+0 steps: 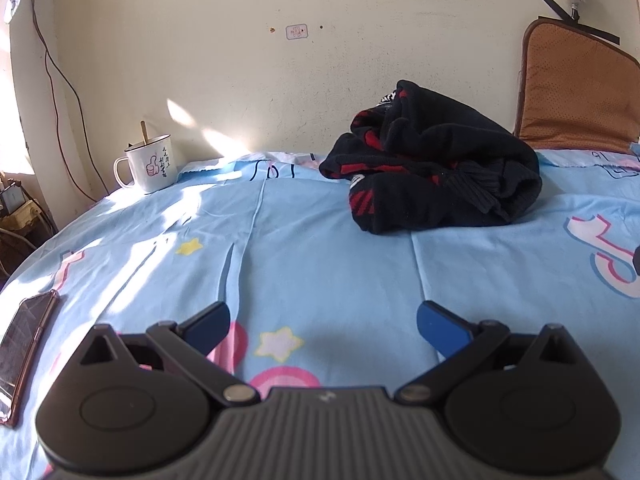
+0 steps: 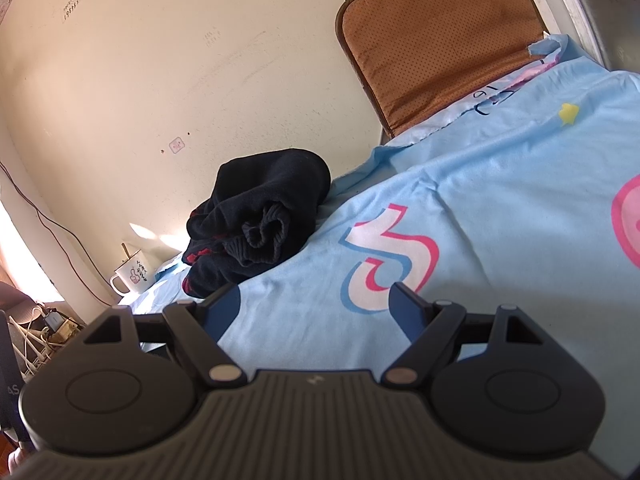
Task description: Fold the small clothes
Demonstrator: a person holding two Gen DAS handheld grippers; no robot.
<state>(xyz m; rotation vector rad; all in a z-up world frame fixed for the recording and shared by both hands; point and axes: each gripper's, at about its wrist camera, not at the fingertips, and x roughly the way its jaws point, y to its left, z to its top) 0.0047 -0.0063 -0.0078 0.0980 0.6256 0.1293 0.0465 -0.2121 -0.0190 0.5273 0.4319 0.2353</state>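
Note:
A black knitted garment with red patches lies crumpled in a heap on the light blue sheet, near the wall. In the right wrist view the same garment sits ahead and to the left, its ribbed cuff facing me. My left gripper hovers low over the sheet, well short of the garment, open with nothing between its blue pads. My right gripper is also open and empty, above the sheet to the right of the heap.
A white enamel mug with a stick in it stands at the sheet's far left corner. A phone lies at the near left edge. A brown cushion leans on the wall at the right. Cables and a power strip lie beyond the left edge.

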